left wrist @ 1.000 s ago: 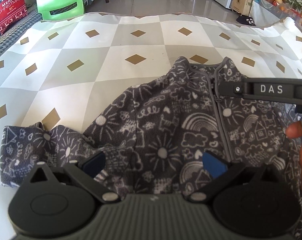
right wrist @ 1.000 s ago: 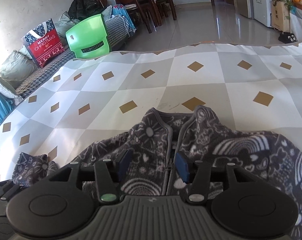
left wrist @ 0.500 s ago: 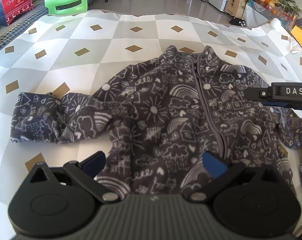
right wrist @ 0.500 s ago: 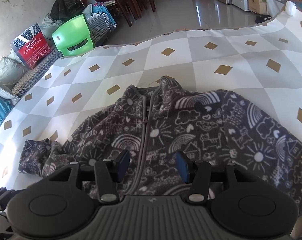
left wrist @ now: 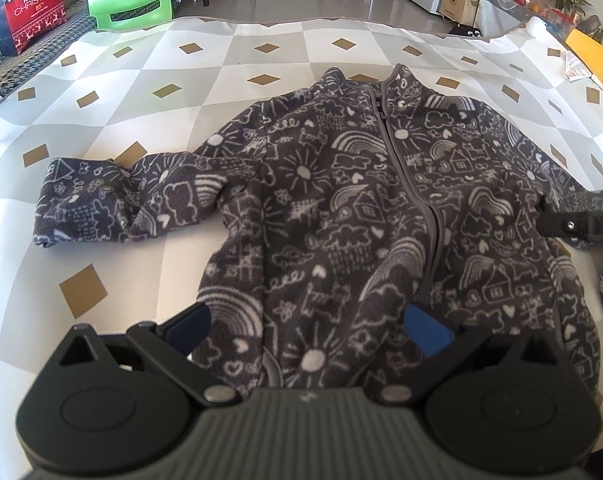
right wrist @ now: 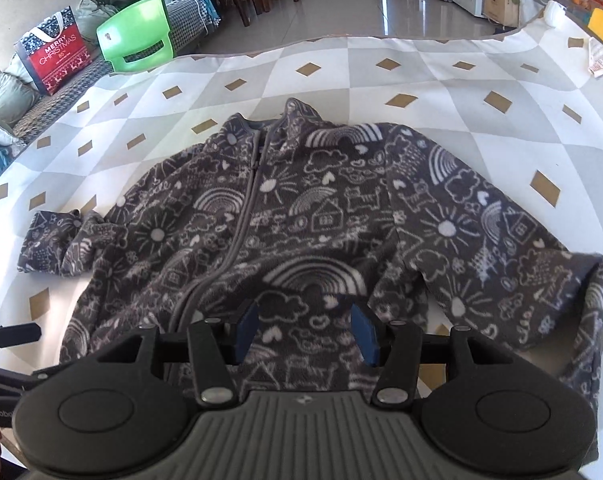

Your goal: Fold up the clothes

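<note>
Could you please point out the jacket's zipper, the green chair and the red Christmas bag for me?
zipper (left wrist: 408, 176), left wrist view, on the grey strip down the jacket's front.
green chair (right wrist: 138, 20), right wrist view, on its backrest.
red Christmas bag (left wrist: 35, 10), left wrist view, on its printed red face.

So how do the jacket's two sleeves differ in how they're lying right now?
The left-hand sleeve stretches out sideways, flat on the tablecloth, with its cuff bunched and rumpled. The right-hand sleeve angles down towards the near table edge and bends at its end, the cuff part turning downward. Both share the same dark grey fleece with white doodles, and neither is folded over the jacket body yet.
</note>
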Demonstrator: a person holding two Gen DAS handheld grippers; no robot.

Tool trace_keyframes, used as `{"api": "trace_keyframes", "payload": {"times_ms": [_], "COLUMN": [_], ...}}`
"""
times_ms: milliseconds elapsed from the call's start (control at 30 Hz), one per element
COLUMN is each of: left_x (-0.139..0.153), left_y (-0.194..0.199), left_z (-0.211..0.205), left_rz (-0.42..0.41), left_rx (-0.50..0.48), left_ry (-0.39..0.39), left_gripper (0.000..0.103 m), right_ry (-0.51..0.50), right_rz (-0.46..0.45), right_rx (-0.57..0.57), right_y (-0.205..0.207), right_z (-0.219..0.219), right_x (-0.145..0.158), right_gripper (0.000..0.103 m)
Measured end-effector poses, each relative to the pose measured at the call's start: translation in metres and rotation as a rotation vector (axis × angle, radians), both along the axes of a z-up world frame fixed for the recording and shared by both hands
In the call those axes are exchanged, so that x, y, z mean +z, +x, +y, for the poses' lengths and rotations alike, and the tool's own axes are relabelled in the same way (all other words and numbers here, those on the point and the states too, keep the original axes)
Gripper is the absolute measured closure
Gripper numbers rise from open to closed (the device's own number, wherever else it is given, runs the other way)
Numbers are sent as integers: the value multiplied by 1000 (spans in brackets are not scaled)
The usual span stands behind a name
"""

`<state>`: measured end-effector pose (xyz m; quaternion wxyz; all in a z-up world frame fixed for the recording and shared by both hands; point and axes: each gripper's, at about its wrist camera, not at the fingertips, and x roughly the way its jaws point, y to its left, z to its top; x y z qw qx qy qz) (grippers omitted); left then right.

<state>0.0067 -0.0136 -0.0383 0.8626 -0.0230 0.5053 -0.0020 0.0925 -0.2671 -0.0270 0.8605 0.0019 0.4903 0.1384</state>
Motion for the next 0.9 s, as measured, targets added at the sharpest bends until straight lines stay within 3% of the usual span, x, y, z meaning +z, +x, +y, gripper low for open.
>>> {"api": "trace_keyframes", "payload": {"times_ms": [133,467,600,667,700,800,900], "left_x": [0,-3,-8,-12,-14,-23,-30], "left_y": [-11,-31,-37,-38,-39,-40,-41], "left_z": [7,21,19,19,19,21,28], "left_rz": [2,13,21,32,38,65,80], "left_rx": [25,105,104,108,110,112,131], "left_ry": [-27,-84,-76,-62,-54,-17,10], "left_gripper": [0,0,0,0,0,0,0], "right_ry": [-43,-41,-50,-96,-130,-213,-218], "right_rz": [35,111,140,132,123,107,121], "right_rx": [-52,-109,-93,-92,-98,-126,-200], "right_y": [-20,-58,-67,-71,-72,-75,-76], "right_z": [-22,-57,-53,-49,-49,-50,-60], "right_x": [-7,-29,-43,-50,-52,-54,-54], "right_gripper": [52,52,53,63,64,65,65]}}
